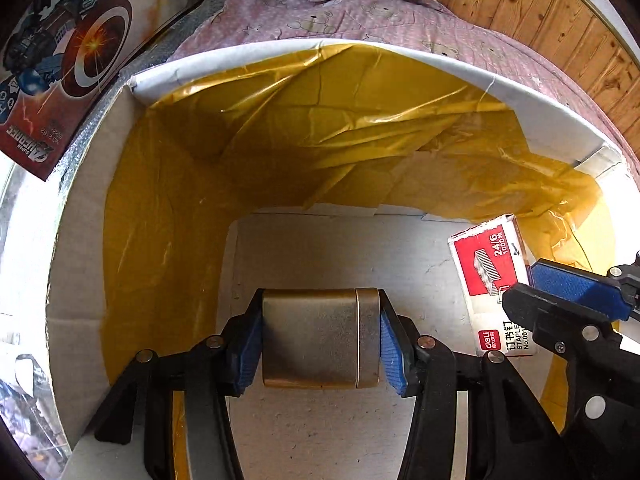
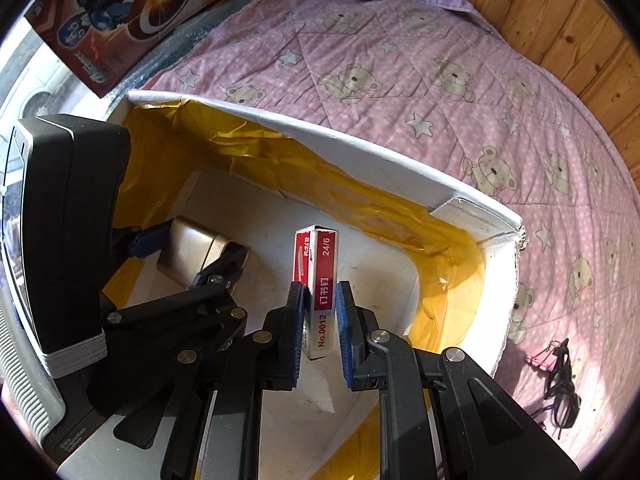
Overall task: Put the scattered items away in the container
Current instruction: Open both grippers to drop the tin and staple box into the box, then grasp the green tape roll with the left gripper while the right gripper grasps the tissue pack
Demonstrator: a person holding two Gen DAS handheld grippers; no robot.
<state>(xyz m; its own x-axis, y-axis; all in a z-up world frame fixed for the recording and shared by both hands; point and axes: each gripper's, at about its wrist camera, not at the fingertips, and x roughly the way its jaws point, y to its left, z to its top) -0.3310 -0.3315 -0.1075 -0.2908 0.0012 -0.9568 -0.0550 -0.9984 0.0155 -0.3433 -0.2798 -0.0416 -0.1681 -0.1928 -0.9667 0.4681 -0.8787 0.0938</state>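
Left wrist view: the left gripper (image 1: 320, 340) clamps a gold case (image 1: 320, 338) low inside the box (image 1: 280, 52); let go carelessly and it could tip onto the crinkled yellow liner (image 1: 320, 120).

Right wrist view: the right gripper (image 2: 318, 320) pinches a staple box (image 2: 318, 280) just beside the left one. They could bump. A pink clip (image 2: 540, 358) and glasses (image 2: 564, 392) wait on the quilt (image 2: 400, 60).

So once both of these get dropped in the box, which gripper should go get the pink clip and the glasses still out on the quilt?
Right, probably. The pink binder clip and black glasses lie on the quilt beyond the box's right wall, on the right gripper's side. The left gripper sits across the box.
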